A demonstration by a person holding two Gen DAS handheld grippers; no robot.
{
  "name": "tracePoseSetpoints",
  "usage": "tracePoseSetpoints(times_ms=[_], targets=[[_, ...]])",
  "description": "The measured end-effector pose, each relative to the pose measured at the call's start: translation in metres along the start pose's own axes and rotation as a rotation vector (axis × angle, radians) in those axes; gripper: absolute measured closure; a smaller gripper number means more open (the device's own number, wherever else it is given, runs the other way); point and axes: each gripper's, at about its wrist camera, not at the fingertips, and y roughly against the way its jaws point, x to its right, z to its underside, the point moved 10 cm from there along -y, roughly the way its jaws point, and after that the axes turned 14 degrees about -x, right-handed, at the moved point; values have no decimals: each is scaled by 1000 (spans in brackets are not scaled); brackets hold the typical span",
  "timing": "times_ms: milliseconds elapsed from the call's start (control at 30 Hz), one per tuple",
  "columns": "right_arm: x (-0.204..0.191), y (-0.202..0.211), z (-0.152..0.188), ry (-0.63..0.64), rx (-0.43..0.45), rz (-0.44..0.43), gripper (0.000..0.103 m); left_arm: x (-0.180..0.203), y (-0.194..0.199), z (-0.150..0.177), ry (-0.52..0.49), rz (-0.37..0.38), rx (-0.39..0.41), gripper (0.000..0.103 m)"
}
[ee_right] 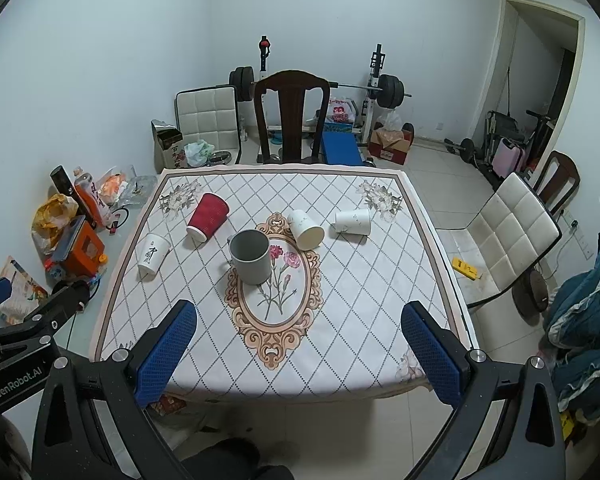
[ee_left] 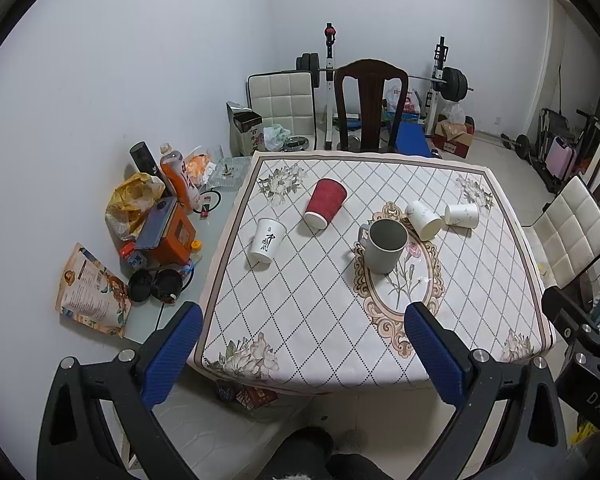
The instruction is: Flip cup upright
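Blue ribbed pads front both views: the left gripper [ee_left: 304, 332] and right gripper [ee_right: 300, 330] hang spread wide, holding nothing, short of the table's near edge. Out on the quilted diamond-pattern tablecloth [ee_right: 340, 320], the ribbed red paper cup [ee_right: 207, 216] lies on its side toward the far left, mouth facing the camera. Just left of it a white cup with black calligraphy [ee_right: 153, 256] is tipped over too. Centre stage, a smooth grey mug [ee_right: 251, 256] stands upright on the floral oval. Two more white cups [ee_right: 306, 229] [ee_right: 353, 221] lie beyond, right.
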Motion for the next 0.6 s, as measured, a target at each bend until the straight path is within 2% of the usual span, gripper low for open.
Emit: tracePoseSetpoints(times_ms=[600], targets=[[-5,-2,3,7,-6,-9,0,2,0,4,-5,0,-6,0]])
